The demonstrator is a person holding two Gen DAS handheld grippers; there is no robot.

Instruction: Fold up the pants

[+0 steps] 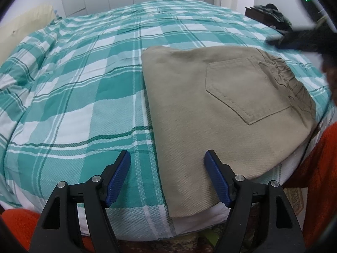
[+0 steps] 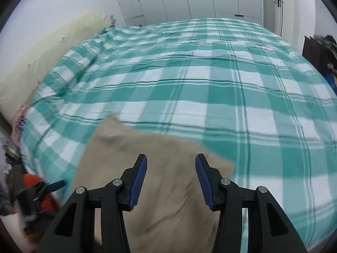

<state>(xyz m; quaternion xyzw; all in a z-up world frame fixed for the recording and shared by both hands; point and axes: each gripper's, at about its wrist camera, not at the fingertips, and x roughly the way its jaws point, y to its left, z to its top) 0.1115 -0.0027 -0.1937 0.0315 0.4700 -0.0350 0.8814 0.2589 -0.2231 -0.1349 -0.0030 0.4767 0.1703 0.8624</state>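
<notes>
As the pants (image 1: 221, 109) are lying folded on the bed (image 1: 84, 84) near its edge, a soft, limp cloth is expected; an edge should be pinched. Left tongs (image 1: 167, 179) and right tongs (image 2: 170, 181) are held wide open, empty.

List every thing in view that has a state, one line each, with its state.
pants: folded into a compact stack, lying flat on the bed, back pocket up
left gripper: open, empty
right gripper: open, empty, above the pants
bedspread: spread out, wrinkled toward the pillow
pillow: at the bed's far left edge
</notes>
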